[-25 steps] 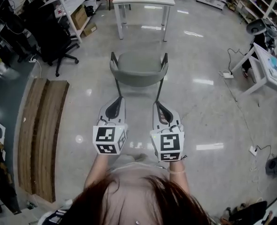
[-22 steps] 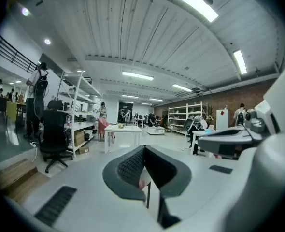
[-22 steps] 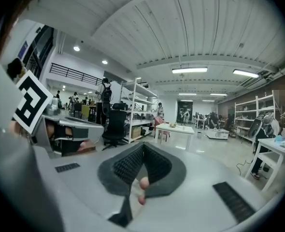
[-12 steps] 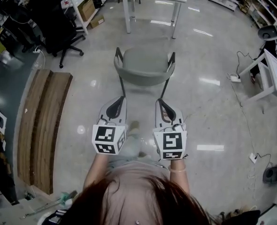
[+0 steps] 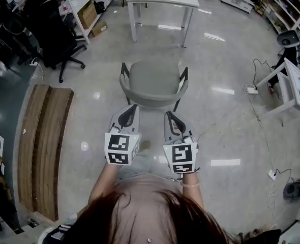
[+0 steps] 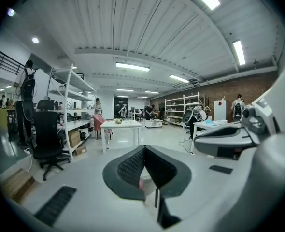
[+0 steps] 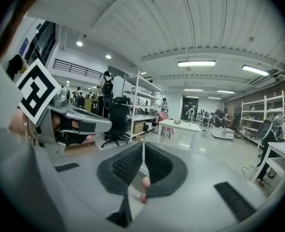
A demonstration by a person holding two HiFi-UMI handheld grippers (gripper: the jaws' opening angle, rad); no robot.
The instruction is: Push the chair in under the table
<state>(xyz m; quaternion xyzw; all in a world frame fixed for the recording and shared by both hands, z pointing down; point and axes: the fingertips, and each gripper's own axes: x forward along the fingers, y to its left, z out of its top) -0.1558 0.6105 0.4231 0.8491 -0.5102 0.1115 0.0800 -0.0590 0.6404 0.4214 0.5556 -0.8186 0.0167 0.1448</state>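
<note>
The grey chair (image 5: 154, 80), a smooth curved shell on thin black metal legs, stands on the glossy floor (image 5: 226, 60), well short of the white flat-topped counter (image 5: 180, 0) at the far end (a flower lies on it). Both grippers are at the near, rounded rim of its back. The left gripper (image 5: 131, 107) has its ribbed black pads pressed together with nothing between them, and so does the right gripper (image 5: 168, 114). Rough wooden planks (image 5: 43, 146) lie on the floor to the left.
</note>
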